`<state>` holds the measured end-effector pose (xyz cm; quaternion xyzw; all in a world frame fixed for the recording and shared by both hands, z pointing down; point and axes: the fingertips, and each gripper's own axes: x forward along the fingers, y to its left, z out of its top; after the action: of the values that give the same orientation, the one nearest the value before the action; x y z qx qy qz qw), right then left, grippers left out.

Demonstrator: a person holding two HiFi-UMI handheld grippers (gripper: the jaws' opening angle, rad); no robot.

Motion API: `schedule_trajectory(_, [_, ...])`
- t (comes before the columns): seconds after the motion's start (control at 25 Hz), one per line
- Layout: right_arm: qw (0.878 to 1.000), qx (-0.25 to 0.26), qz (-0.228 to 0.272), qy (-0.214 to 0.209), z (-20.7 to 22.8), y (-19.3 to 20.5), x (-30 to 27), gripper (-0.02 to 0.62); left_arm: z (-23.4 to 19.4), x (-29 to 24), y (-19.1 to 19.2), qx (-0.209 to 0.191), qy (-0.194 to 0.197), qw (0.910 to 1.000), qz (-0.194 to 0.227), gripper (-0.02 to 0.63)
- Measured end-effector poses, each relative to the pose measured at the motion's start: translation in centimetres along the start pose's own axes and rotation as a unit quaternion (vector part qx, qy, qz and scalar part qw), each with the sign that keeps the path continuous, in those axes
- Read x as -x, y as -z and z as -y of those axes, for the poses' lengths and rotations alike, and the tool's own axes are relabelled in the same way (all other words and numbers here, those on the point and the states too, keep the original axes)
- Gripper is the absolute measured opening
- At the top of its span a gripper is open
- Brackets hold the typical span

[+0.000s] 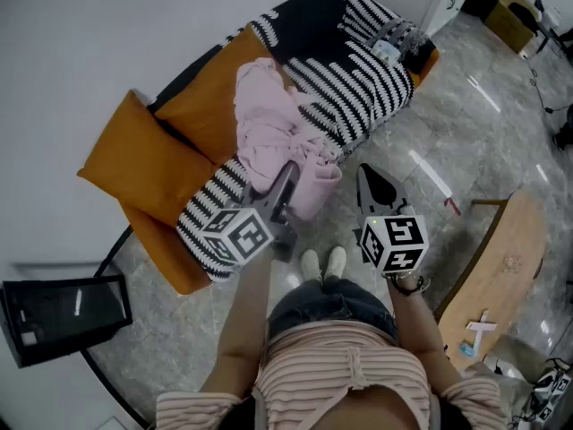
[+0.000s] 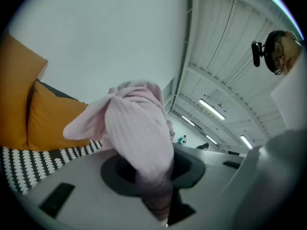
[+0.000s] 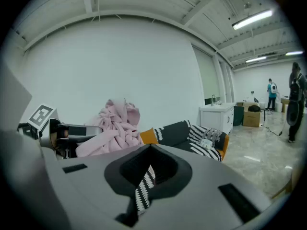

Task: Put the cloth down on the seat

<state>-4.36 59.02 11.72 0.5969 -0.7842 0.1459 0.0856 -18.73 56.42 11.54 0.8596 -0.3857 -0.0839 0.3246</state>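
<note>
So the big thing here is the sofa [image 1: 358,88], with a black-and-white striped cover over the seat and orange cushions [image 1: 143,164] stacked at the end out past the left gripper. The seat sits right ahead of both grippers.

The pink cloth [image 1: 277,133] is still very much in the grip. The left gripper [image 1: 288,176] is clamped on one end of it. In the left gripper view the ribbed fabric runs straight down into the slot between the jaws, and the rest bunches up in a loose heap above and beyond the tips. From the head view that heap hangs over the middle of the seat, just ahead of the left gripper. I honestly can't tell whether its far edge is touching the cover or just floating above it.

The right gripper [image 1: 369,179] is off to the side of the cloth, near it but not on it. Its jaws have only a thin gap between them, and all you see through it is the striped cover, so it's carrying nothing.

My read: the carry is basically done and the cloth is over the right spot. What's left is lowering it onto the seat and letting go.
</note>
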Motion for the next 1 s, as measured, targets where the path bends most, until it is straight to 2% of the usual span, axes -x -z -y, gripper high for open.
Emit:
schedule_trajectory(0.2, [1.0, -0.001, -0.001, 0.004, 0.9, 0.1, 0.5, 0.008, 0.5, -0.7, 0.5, -0.009, -0.001, 0.9999, -0.011, 0.123])
schedule_trajectory(0.6, [1.0, -0.003, -0.001, 0.002, 2.3, 0.4, 1.4, 0.008, 0.7, -1.6, 2.1, 0.002, -0.018, 0.9995, -0.024, 0.123])
schedule_trajectory(0.76, [1.0, 0.006, 0.001, 0.003, 3.4, 0.5, 1.4, 0.008, 0.9, -2.5, 2.4, 0.005, -0.023, 0.9995, -0.02, 0.123])
schedule_trajectory(1.0, [1.0, -0.005, 0.014, 0.007, 5.4, -0.7, 1.7, 0.008, 1.5, -3.9, 1.1, 0.022, -0.018, 0.9996, 0.004, 0.123])
